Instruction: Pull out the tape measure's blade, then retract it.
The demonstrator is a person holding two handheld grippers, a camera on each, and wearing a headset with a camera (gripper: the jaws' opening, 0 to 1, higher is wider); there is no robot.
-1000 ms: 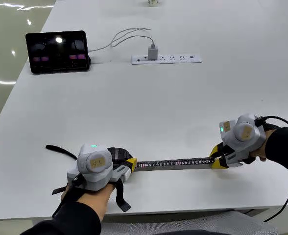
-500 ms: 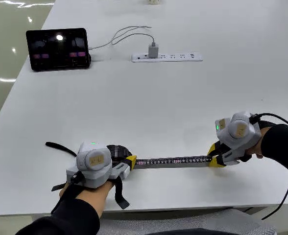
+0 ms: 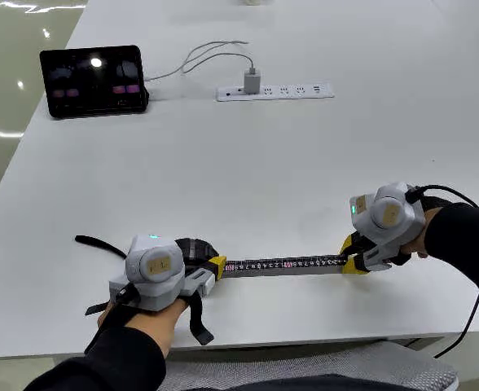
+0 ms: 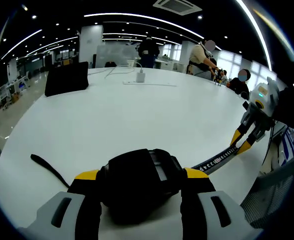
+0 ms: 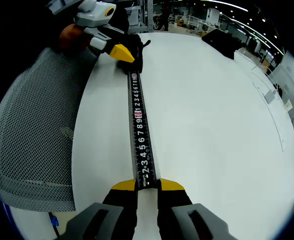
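The black tape measure case rests on the white table near the front edge, and my left gripper is shut on it. Its black blade, printed with numbers, runs flat along the table to the right. My right gripper is shut on the blade's end. In the right gripper view the case lies at the far end of the blade. A black wrist strap trails left from the case.
A dark tablet stands at the back left. A white power strip with a plugged charger and cable lies behind the work. A grey mesh chair sits below the table's front edge. People stand far off in the left gripper view.
My right gripper has moved left toward the case, still holding the blade's end, so the exposed blade is shorter. The left gripper has stayed on the case.
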